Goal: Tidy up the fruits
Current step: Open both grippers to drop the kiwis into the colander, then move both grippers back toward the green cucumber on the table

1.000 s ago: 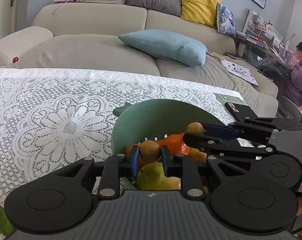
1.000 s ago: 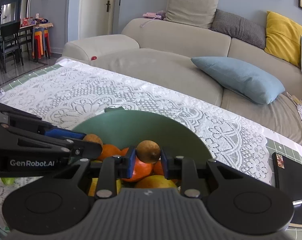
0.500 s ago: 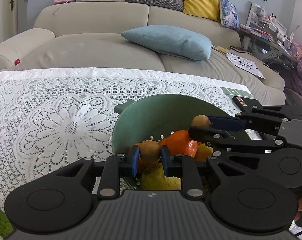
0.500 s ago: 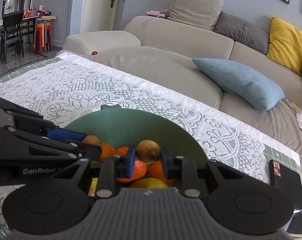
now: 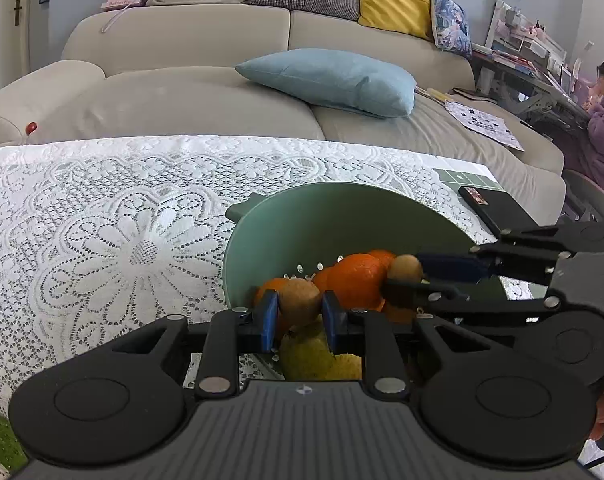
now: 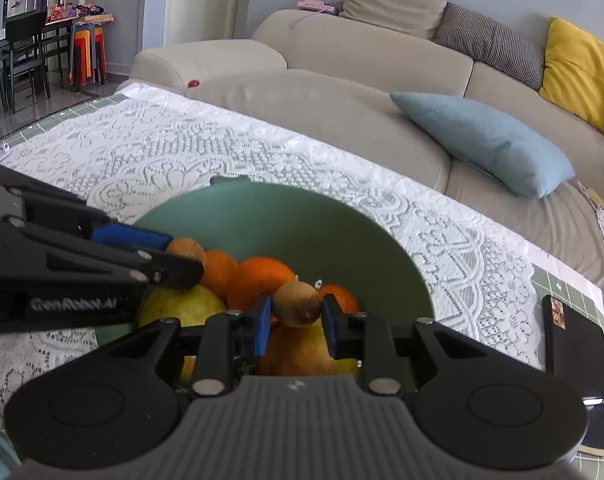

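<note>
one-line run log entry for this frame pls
left gripper: shut on brown fruit | right gripper: shut on second brown fruit | both over green bowl

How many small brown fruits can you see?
2: one brown fruit in the left gripper, one in the right gripper, both over the bowl. Others may be hidden.

Home living room, beige sofa (image 5: 189, 92), cushions, lace-covered table (image 5: 101, 216)
</note>
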`<control>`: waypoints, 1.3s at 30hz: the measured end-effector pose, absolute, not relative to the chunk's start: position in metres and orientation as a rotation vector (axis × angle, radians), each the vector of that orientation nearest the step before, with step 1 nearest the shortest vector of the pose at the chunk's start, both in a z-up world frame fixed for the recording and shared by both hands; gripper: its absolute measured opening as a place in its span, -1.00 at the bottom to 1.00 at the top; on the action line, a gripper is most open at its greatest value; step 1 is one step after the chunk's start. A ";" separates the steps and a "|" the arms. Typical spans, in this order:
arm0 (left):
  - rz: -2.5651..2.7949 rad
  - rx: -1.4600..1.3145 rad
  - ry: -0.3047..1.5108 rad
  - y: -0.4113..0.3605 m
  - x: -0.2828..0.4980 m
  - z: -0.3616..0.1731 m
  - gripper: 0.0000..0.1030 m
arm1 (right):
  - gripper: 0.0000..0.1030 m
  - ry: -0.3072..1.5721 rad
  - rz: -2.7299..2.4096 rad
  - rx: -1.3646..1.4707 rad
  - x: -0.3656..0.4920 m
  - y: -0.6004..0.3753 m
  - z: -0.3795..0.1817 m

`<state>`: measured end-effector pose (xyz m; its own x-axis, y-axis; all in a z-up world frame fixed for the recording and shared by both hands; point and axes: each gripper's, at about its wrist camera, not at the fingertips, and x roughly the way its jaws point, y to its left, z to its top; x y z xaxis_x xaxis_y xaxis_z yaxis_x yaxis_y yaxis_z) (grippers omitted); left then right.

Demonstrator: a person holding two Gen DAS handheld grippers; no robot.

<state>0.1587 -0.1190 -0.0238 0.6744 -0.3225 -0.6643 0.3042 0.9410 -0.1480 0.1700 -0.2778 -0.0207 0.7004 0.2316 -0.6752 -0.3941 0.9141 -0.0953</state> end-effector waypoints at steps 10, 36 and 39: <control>-0.361 -0.032 0.738 -0.116 0.152 -0.019 -0.08 | -0.36 0.720 0.356 -0.237 0.167 -0.277 -0.020; -0.324 -0.018 0.633 -0.070 0.110 0.020 0.34 | 0.80 0.527 0.348 -0.143 0.110 -0.255 0.021; -0.294 0.003 0.631 -0.059 0.104 0.024 0.38 | 0.86 0.518 0.367 -0.128 0.105 -0.245 0.023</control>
<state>0.1037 -0.0594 0.0236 0.7670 -0.2702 -0.5820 0.2720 0.9584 -0.0865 0.1051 -0.2448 0.0235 0.8054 0.3096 -0.5054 -0.3737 0.9272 -0.0276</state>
